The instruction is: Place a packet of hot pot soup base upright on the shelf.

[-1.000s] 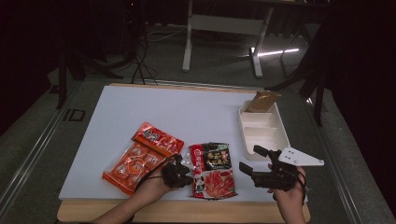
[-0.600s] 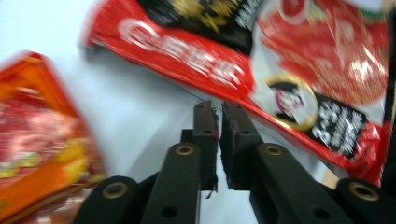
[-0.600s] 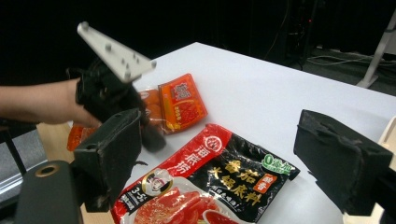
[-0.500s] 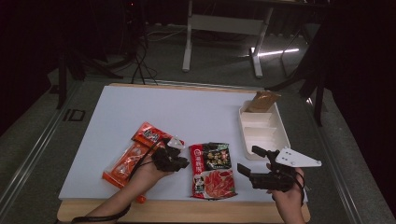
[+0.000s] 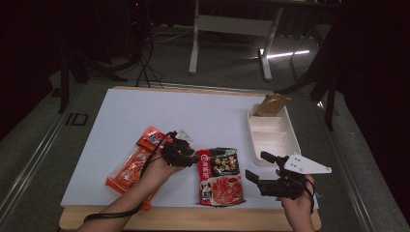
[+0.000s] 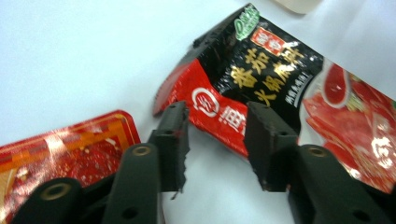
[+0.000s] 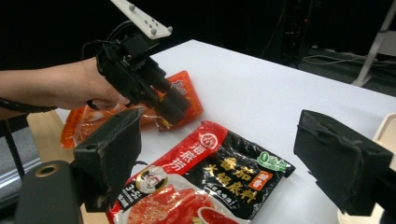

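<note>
My left tongs (image 5: 186,155) had just been opening, nothing between the jaws, lifted off the red-black pouch (image 5: 220,175) lying flat just ahead. So I judged it placed. My right tongs (image 5: 256,166) hung spread beside it, the orange packet (image 5: 138,162) behind my left.

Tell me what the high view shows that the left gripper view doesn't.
High view: the white tray with a brown packet at its far end, plus the right gripper, jaws open and empty. Left gripper view: the left gripper close up, jaws just opening, a corner of the red-and-black pouch behind their tips, not pinched. Both show that pouch and the orange-red packet.
</note>
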The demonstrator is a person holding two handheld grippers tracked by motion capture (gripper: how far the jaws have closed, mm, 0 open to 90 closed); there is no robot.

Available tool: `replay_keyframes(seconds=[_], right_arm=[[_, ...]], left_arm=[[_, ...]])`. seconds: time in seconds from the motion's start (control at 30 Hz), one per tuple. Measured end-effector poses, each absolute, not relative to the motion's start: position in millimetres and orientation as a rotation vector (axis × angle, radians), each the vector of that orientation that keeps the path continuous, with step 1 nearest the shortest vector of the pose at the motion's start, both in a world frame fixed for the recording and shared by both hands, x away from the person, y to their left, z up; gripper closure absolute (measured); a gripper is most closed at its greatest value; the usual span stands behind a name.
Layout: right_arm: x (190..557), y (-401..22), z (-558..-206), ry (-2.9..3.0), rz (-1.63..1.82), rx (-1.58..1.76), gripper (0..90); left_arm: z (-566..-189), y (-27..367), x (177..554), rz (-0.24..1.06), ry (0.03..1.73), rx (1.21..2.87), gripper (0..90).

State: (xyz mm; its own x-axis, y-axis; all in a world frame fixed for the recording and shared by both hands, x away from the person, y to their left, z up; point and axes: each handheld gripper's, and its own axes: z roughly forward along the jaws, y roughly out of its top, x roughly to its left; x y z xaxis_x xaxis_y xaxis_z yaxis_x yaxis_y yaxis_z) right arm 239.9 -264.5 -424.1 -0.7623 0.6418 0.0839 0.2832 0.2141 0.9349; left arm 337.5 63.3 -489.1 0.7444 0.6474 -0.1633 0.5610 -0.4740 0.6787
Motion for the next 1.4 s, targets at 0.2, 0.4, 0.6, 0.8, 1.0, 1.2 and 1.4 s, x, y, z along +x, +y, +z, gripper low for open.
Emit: replay_keyframes(seconds=[0.2, 0.4, 0.6, 0.8, 1.0, 1.2, 1.4], right_arm=[[241, -262, -427, 2.193, 1.551, 0.866, 14.9], [242, -261, -429, 2.21, 1.547, 0.86, 14.9], [243, -260, -430, 2.223, 1.541, 0.862, 14.9], [244, -259, -432, 2.234, 1.543, 0.861, 14.9], [243, -260, -432, 2.235, 1.542, 0.858, 14.9], [244, -259, -432, 2.234, 1.541, 0.861, 14.9], [245, -261, -431, 2.225, 1.552, 0.857, 18.8]], left_arm=[[-497, 55, 351, 0.128, 0.95, 2.207, 50.5], [-507, 50, 364, 0.131, 0.992, 2.21, 49.7], [-518, 48, 382, 0.091, 1.035, 2.205, 48.8], [-530, 39, 386, 0.003, 1.044, 2.213, 50.6], [-534, 33, 384, -0.007, 1.018, 2.239, 59.9], [-531, 32, 382, -0.033, 1.006, 2.258, 80.3], [-523, 31, 378, -0.007, 0.991, 2.24, 85.3]])
